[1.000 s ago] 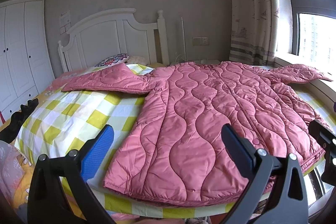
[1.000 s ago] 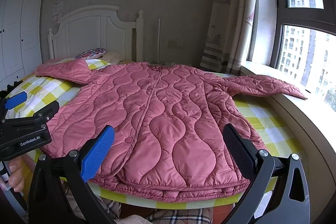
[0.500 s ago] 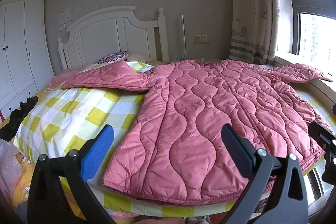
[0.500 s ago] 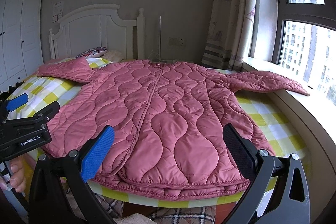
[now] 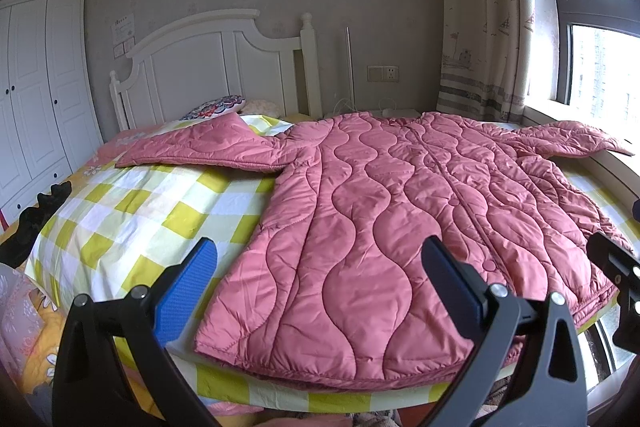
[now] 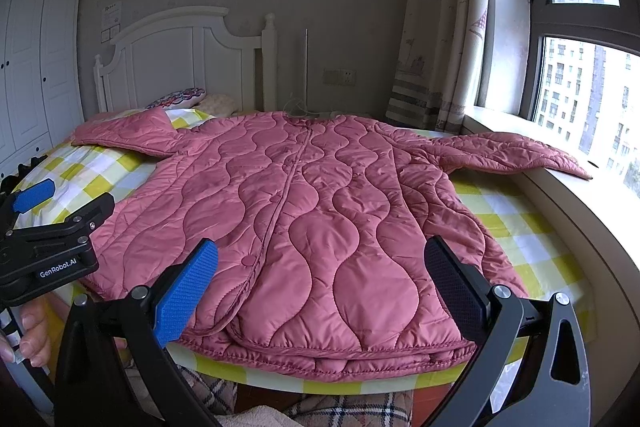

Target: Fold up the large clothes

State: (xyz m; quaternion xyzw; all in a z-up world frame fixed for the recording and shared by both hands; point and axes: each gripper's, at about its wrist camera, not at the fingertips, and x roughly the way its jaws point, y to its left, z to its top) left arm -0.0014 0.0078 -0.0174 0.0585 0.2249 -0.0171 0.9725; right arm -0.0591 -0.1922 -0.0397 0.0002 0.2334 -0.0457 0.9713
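Note:
A large pink quilted coat [image 5: 392, 211] lies flat and spread out, front up, on the bed; it also shows in the right wrist view [image 6: 304, 211]. One sleeve [image 5: 208, 151] stretches left toward the pillows. The other sleeve [image 6: 508, 151] reaches right onto the window sill. My left gripper [image 5: 320, 283] is open and empty, hovering just before the hem's left part. My right gripper [image 6: 320, 283] is open and empty, before the hem's right part. The left gripper also shows at the left edge of the right wrist view [image 6: 48, 243].
The bed has a yellow-and-white checked sheet [image 5: 132, 211] and a white headboard [image 5: 216, 67]. A white wardrobe [image 5: 36, 87] stands at the left. A window sill [image 6: 560, 179] and a curtain [image 6: 440, 27] run along the right side. A patterned pillow [image 5: 216, 105] lies by the headboard.
Both grippers have drifted slightly; the coat sits a little lower and nearer in both views. The coat itself has not moved and both grippers stay open.

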